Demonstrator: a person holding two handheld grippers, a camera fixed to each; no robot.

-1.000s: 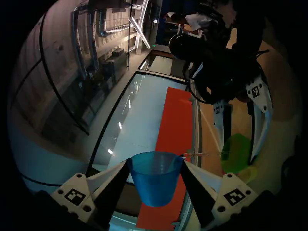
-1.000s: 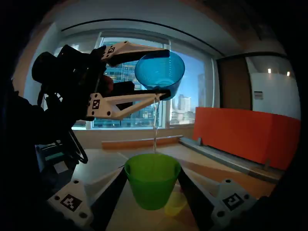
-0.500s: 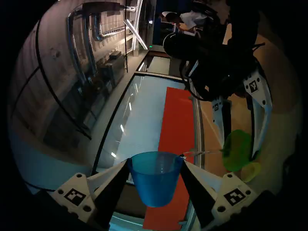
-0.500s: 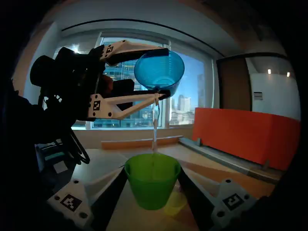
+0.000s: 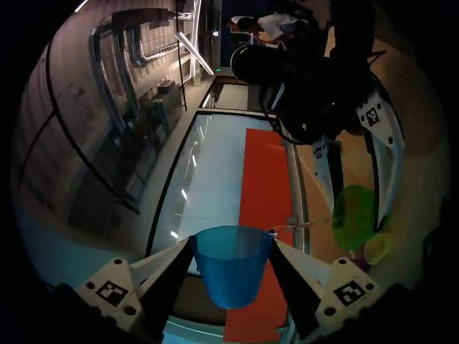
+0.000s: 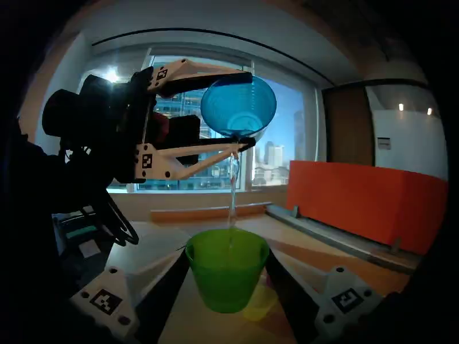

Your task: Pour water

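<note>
The left tool (image 6: 251, 108) grips the blue cup (image 6: 238, 106) between both fingers, directly above the green cup (image 6: 228, 275). Over the last second it has tipped the blue cup further: its mouth now turns more toward the green cup, and more of its inner base shows in the right gripper view. A thin stream of water (image 6: 231, 189) still runs from the blue cup's lower lip straight down into the green cup's mouth. The right tool (image 6: 228, 255) stays clamped on the green cup, upright and just above the surface (image 6: 310, 235), with a yellow cup (image 6: 261, 298) just behind and below it. The steeper tilt suggests the blue cup is nearly drained and the pour is close to done; the water level in the green cup cannot be read.
</note>
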